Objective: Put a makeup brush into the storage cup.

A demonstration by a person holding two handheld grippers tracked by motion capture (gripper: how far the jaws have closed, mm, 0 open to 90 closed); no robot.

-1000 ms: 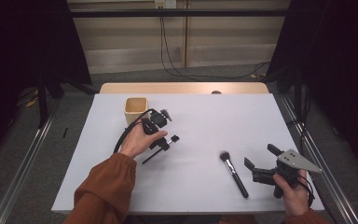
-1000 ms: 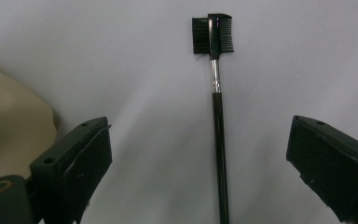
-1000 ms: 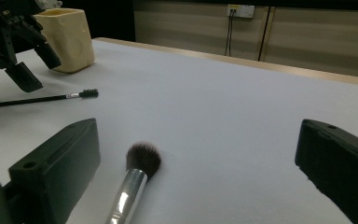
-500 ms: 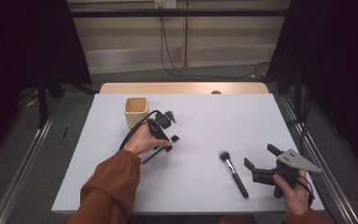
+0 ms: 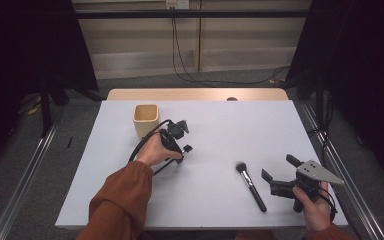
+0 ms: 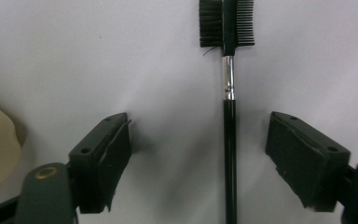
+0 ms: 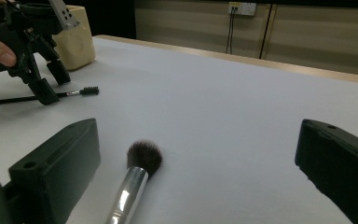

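High view: I see my left tool held low over the white table, just beside the tan cup; a thin black brow brush lies under it, its small head poking out to the right.
High view, right side: my right tool rests near the table's right edge, its jaws spread, with the powder brush lying just to its left, apart from it.
Left tool view: here the brow brush shows in detail: a black handle, a silver collar, and a head with bristles on one side and comb teeth on the other. It lies flat between the jaws, which have just been closing in but do not yet touch it, so the tool is still released.
Right tool view: the powder brush shows a dark rounded tuft on a shiny silver collar, lying between wide, released jaws. Farther off I see the left tool astride the brow brush, and the cup behind.
Count: two brushes, one cup, two tools.
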